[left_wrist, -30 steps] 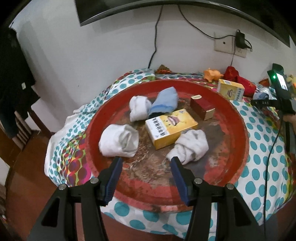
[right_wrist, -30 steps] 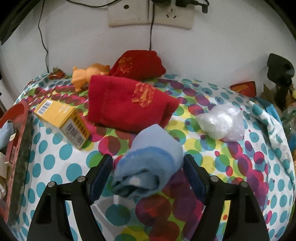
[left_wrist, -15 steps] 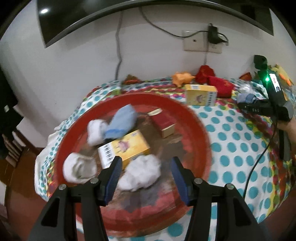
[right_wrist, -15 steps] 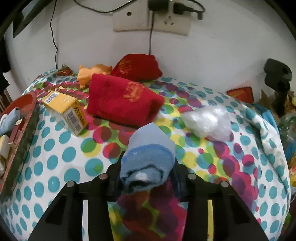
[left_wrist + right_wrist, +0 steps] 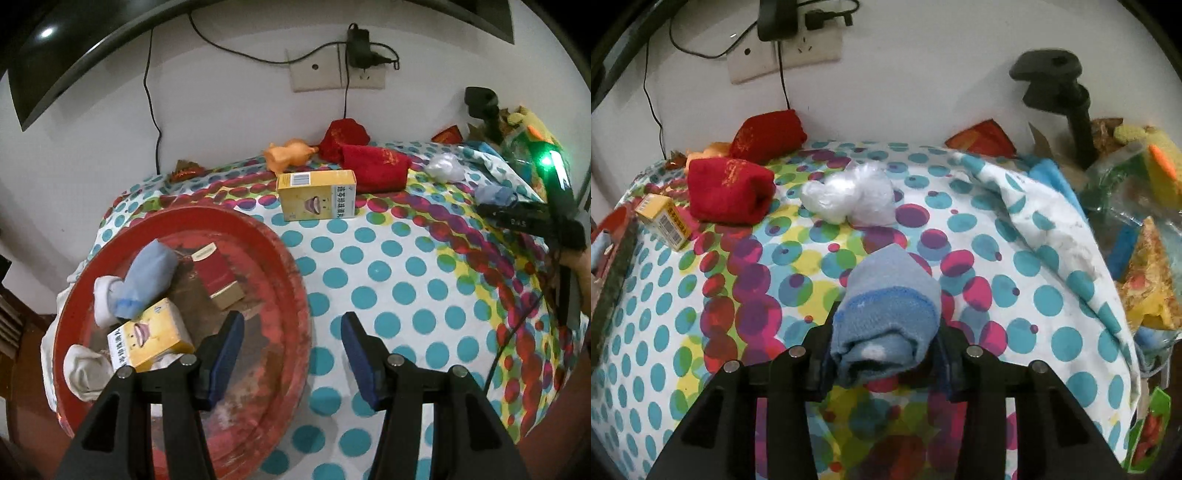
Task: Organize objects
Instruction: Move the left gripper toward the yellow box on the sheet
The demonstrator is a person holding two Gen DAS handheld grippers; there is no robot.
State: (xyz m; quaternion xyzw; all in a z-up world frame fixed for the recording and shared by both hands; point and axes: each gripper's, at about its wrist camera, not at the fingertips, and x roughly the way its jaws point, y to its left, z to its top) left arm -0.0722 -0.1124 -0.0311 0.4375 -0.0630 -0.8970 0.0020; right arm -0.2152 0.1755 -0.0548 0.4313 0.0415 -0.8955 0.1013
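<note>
My right gripper (image 5: 886, 332) is shut on a rolled light-blue sock (image 5: 890, 317), held just above the polka-dot cloth (image 5: 1034, 266). In the left wrist view the same right gripper (image 5: 517, 218) shows at the far right with that sock (image 5: 495, 194) in it. My left gripper (image 5: 291, 325) is open and holds nothing, hovering over the right rim of the round red tray (image 5: 295, 280). The tray holds another blue sock (image 5: 147, 273), white socks (image 5: 101, 299), a yellow box (image 5: 147, 339) and a red box (image 5: 218, 277).
A second yellow box (image 5: 317, 195) stands on the cloth beside two rolled red socks (image 5: 729, 192). A crumpled plastic bag (image 5: 849, 199) lies behind the held sock. An orange toy (image 5: 288, 155) sits near the wall. A black stand (image 5: 1056, 88) and bagged clutter (image 5: 1137, 206) crowd the right edge.
The right gripper closed on the blue sock and carried it to the right. The left gripper swung right, from over the tray's middle to its right rim.
</note>
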